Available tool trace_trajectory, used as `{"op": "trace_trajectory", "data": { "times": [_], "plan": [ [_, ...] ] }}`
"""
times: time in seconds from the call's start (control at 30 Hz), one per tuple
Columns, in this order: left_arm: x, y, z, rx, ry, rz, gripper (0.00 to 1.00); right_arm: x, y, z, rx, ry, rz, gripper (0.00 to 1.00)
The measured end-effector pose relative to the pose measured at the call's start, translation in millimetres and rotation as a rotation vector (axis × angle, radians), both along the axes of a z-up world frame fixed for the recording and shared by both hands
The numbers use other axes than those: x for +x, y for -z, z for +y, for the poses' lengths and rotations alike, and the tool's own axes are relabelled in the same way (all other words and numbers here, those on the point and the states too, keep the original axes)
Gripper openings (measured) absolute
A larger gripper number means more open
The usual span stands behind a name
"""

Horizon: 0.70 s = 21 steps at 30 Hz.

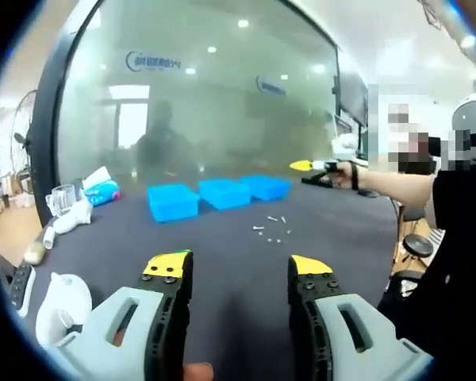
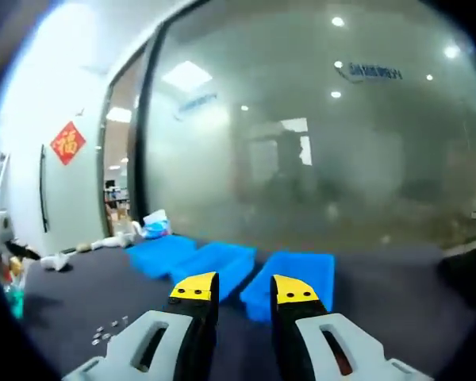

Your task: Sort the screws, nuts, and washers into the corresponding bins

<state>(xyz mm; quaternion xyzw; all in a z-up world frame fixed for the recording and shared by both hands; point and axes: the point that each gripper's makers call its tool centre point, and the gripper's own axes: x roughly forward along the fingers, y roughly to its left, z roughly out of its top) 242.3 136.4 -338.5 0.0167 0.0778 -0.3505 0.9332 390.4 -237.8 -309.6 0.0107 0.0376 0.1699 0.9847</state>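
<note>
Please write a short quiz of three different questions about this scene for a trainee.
1. True or false: the left gripper holds a screw between its jaws.
2. How many blue bins stand in a row on the dark table?
A. two
B. three
C. five
3. Fill in: the small metal parts lie loose on the ____, in front of the bins.

Key
1. False. Its jaws stand open with nothing between them. The right gripper is also open and empty.
2. B
3. table
</note>
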Motion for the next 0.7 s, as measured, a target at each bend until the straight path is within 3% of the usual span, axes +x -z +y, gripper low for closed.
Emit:
{"op": "trace_trajectory", "data": {
  "times": [0.33, 0.47, 0.7],
  "plan": [
    [-1.5, -2.3, -8, -0.009, 0.017, -0.003, 0.47, -88, 19.2, 13, 0.005, -0.055, -0.019, 0.24],
    [-1.9, -2.7, -13, -0.014, 0.025, -0.001, 0.47, -112, 29.1, 14, 0.027, -0.063, -0.005, 0.24],
    [-4.6, -5.8, -24, -0.018, 0.049, -0.009, 0.47, -144, 44.6, 4, -0.035, -0.065, -0.006, 0.24]
  ]
}}
